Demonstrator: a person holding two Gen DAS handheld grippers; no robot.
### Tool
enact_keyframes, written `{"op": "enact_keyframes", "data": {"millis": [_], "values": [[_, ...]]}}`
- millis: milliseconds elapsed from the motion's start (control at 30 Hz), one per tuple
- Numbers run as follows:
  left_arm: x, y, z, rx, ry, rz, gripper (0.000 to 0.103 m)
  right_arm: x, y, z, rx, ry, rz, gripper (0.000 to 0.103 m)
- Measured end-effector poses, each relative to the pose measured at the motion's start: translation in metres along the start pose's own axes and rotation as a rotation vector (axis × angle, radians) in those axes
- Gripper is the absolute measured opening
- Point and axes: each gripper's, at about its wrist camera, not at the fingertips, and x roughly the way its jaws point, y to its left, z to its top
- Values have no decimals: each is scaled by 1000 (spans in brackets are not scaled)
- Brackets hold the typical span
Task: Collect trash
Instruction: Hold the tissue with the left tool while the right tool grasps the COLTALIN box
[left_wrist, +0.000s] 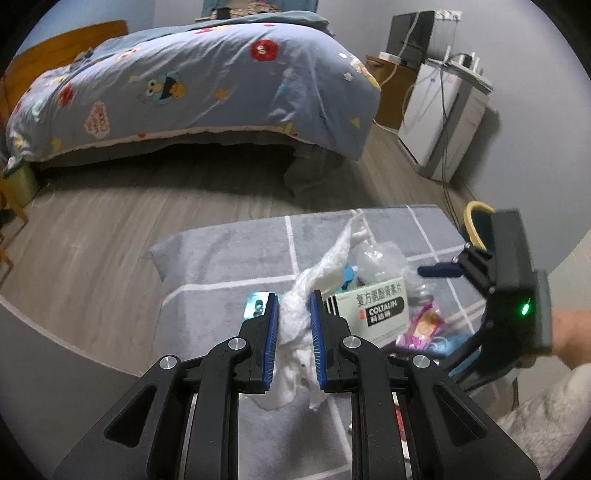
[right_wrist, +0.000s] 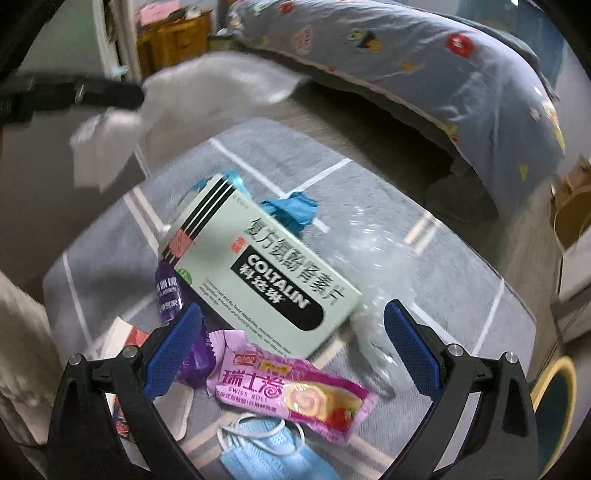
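1. Between the blue pads of the left gripper (left_wrist: 293, 314), a crumpled white tissue (left_wrist: 295, 325) is pinched; one twisted end trails forward over the Coltalin medicine box (left_wrist: 376, 310), the other hangs in folds below the fingers.
2. Under that gripper lies a grey rug with white grid lines (left_wrist: 229, 258), spread on pale wood-look flooring (left_wrist: 92, 229); beyond the rug stands a bed with a blue cartoon-print duvet (left_wrist: 192, 88), and right of the bed a white appliance (left_wrist: 439, 122) with cables sits against the grey wall.
3. Right of the medicine box in the left wrist view, the right gripper (left_wrist: 439, 271) comes in from the side, a green light on its body and a bare forearm (left_wrist: 572, 339) behind it.
4. From its own camera, the right gripper (right_wrist: 293, 343) has its fingers spread wide, touching nothing, tilted down over the litter pile.
5. Between and just ahead of those fingers lies the medicine box (right_wrist: 258, 273), resting partly on a pink Swiss roll wrapper (right_wrist: 291, 391).
6. Near the box:
   - a purple wrapper (right_wrist: 197, 360) and a purple tube (right_wrist: 168, 291) by the left finger;
   - a light blue face mask (right_wrist: 266, 450) below the pink wrapper;
   - a crumpled clear plastic bag (right_wrist: 380, 258) on the right;
   - a teal scrap (right_wrist: 291, 210) behind it.
7. Far left of the box, the held tissue (right_wrist: 207, 85) shows blurred.
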Motion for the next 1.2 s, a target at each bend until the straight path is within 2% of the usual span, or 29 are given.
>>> {"op": "enact_keyframes", "data": {"millis": [267,433,567,767,900,967,1200], "values": [[1,13,0,-47,-2,-9,18,27,14,1,-138,36,-67,97],[2,21,1,-77,-2,-13,18,38,16,14,-190,37,-83,97],[3,23,1,-96,1,-20,18,38,24,24,-292,8,-141,97],[4,25,2,-100,2,-24,18,45,33,34,-378,24,-122,97],[5,25,3,-99,10,-23,18,46,29,38,-352,31,-89,96],[6,26,3,-101,13,-24,18,44,25,40,-319,29,-52,80],[6,25,6,-96,17,-16,18,24,17,40,-248,-2,-34,77]]}}
